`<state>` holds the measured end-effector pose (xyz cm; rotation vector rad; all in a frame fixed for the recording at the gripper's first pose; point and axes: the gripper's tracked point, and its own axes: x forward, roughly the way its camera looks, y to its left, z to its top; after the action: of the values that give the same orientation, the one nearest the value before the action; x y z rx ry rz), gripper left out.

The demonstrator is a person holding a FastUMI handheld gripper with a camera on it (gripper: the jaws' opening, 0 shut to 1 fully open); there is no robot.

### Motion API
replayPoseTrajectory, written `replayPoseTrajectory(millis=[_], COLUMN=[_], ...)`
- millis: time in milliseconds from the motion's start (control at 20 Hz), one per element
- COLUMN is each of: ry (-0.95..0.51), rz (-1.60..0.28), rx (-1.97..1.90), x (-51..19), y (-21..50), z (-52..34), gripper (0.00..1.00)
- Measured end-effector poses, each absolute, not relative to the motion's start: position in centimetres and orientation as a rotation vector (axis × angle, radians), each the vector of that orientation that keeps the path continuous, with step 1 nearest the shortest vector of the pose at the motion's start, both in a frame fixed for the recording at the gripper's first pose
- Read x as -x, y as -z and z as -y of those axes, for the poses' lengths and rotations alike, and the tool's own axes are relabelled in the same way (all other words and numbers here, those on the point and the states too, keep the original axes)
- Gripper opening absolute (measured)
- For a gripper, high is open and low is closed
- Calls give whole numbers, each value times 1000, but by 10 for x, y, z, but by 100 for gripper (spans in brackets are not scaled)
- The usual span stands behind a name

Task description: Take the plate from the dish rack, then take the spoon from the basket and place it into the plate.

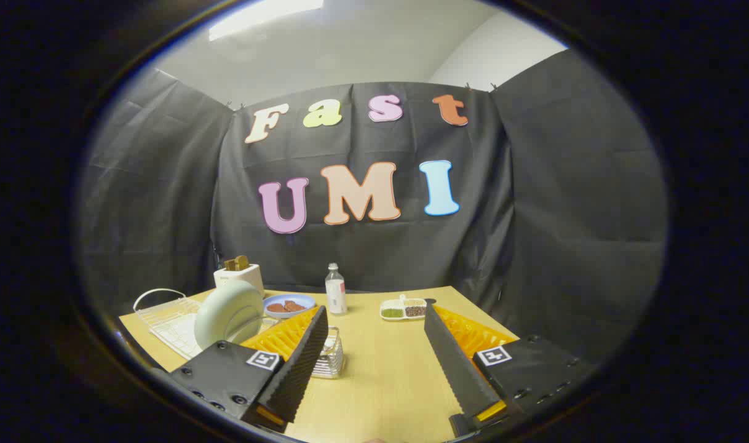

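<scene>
The gripper [374, 314] hangs above a light wooden table [380, 375] with its two fingers spread wide apart and nothing between them but bare tabletop. Beyond the left finger [301, 363] stands a white wire dish rack [165, 317], and in it a pale green round plate [229, 314] sits upright on its edge, leaning slightly. Just beside the left finger, partly hidden behind it, is a small wire basket [329, 357]; it is hard to make out what lies inside, so the spoon cannot be picked out with certainty. Behind the rack, near the black cloth wall, a white toaster [239, 275] holds brown slices in its top. Next to it a blue shallow bowl [289, 304] carries reddish-brown pieces of food. Ahead, between the fingers and farther back, a small clear plastic bottle with a white cap [335, 289] stands upright. To its right, just beyond the tip of the right finger [457, 363], lies a white divided tray [403, 309] with green and brown fillings in its compartments.
</scene>
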<state>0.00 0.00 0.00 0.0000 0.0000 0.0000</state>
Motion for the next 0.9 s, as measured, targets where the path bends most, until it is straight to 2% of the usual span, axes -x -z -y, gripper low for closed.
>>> replayPoseTrajectory(millis=[900], ry=[-19], rz=[-43], rx=[62], x=[-10], y=[19], z=[-36], gripper=[100])
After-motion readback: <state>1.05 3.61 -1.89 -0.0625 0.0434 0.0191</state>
